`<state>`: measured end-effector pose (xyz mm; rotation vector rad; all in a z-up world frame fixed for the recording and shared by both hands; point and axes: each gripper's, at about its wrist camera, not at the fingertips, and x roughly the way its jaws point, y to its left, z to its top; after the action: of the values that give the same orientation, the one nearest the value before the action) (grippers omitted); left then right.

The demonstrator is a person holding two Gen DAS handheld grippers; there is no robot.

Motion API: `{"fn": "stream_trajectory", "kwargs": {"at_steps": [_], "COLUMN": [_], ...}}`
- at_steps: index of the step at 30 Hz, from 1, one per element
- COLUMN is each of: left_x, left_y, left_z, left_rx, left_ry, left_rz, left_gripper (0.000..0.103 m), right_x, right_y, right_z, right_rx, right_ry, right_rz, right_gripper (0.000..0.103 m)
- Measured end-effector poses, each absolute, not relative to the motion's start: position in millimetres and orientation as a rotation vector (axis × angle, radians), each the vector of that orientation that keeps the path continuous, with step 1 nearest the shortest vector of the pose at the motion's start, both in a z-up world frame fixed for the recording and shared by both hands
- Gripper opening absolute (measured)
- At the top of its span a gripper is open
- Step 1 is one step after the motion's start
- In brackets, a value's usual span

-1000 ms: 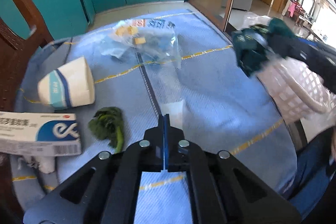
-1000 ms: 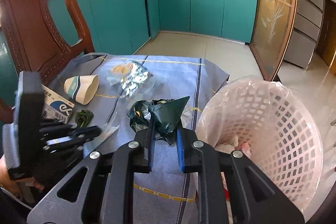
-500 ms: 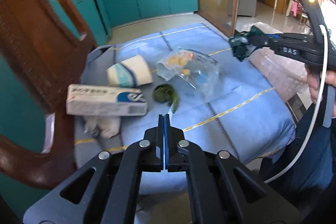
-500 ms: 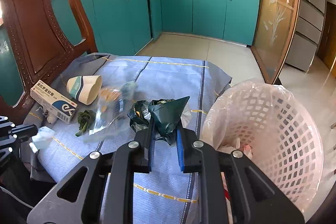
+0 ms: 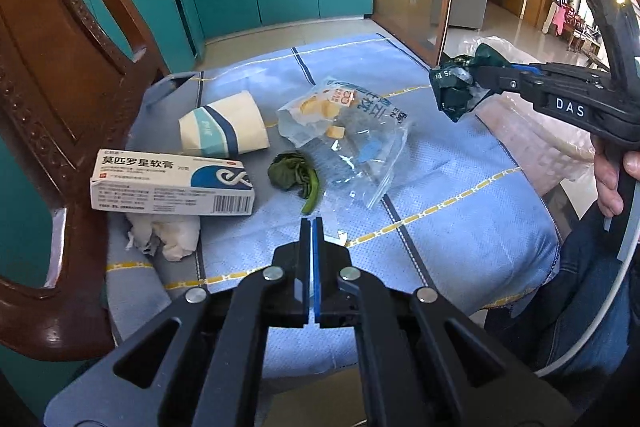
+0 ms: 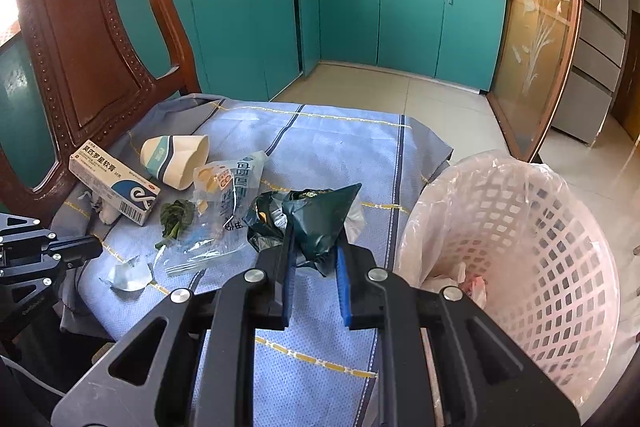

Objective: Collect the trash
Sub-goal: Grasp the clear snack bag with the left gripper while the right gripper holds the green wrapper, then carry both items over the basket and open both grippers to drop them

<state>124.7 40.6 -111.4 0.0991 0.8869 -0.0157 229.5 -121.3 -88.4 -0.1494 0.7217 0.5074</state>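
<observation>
My right gripper (image 6: pixel 314 247) is shut on a crumpled dark green wrapper (image 6: pixel 320 219), held above the blue cloth just left of the pink basket (image 6: pixel 520 247); the wrapper also shows in the left wrist view (image 5: pixel 456 87). My left gripper (image 5: pixel 312 227) is shut and empty, low at the near edge of the cloth. On the cloth lie a paper cup (image 5: pixel 224 127), a medicine box (image 5: pixel 172 187), a clear plastic bag (image 5: pixel 352 135), a green leaf (image 5: pixel 296 175), a crumpled tissue (image 5: pixel 164 235) and a small paper scrap (image 6: pixel 128 275).
The blue cloth (image 5: pixel 460 227) covers a small table. A wooden chair back (image 5: pixel 60 107) stands at the left. The pink basket, lined with plastic, holds some trash and stands right of the table. Teal cabinets (image 6: pixel 400 23) lie beyond.
My left gripper has pulled back and away from the table, leaving a paper scrap on the cloth. The clear bag settled near the leaf. My right gripper keeps holding the green wrapper, barely moved.
</observation>
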Motion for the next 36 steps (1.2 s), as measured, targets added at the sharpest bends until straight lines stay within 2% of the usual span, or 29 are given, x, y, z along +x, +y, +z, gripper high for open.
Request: {"fn": "stream_trajectory", "kwargs": {"at_steps": [4,6,8,12,16,19,21,23,26,28,29,32,36], "left_x": [126,126,127,128,140,157,173,189,211,221,225,223,217], "left_y": [40,42,43,45,39,26,12,2,-9,-13,-13,-15,-14], "left_z": [-113,-113,-112,-106,-102,-107,-112,-119,-134,-147,-154,-158,-148], "left_rx": [0.092,0.078,0.066,0.047,0.01,0.01,0.037,0.06,0.082,0.091,0.082,0.087,0.075], "left_ry": [0.891,0.89,0.883,0.861,0.837,0.842,0.847,0.853,0.881,0.923,0.946,0.925,0.878], "left_rz": [-0.009,-0.005,-0.002,-0.001,-0.043,-0.068,-0.079,-0.076,-0.071,-0.072,-0.076,-0.067,-0.054], "left_gripper": [0.005,0.021,0.03,0.041,0.046,0.055,0.066,0.07,0.069,0.045,0.028,0.018,0.011], "right_x": [228,227,227,226,223,221,222,223,224,224,224,225,225], "right_y": [-120,-119,-118,-119,-124,-126,-128,-132,-137,-142,-143,-149,-161], "right_z": [-88,-89,-89,-89,-91,-92,-91,-90,-89,-89,-89,-89,-85], "right_rx": [-0.154,-0.158,-0.162,-0.155,-0.147,-0.143,-0.135,-0.124,-0.114,-0.109,-0.107,-0.097,-0.068], "right_ry": [0.718,0.719,0.718,0.719,0.726,0.725,0.723,0.72,0.72,0.72,0.72,0.719,0.704], "right_rz": [0.517,0.52,0.522,0.52,0.51,0.503,0.495,0.486,0.471,0.464,0.46,0.446,0.412], "right_gripper": [0.018,0.018,0.018,0.018,0.018,0.018,0.018,0.018,0.018,0.018,0.018,0.018,0.018]}}
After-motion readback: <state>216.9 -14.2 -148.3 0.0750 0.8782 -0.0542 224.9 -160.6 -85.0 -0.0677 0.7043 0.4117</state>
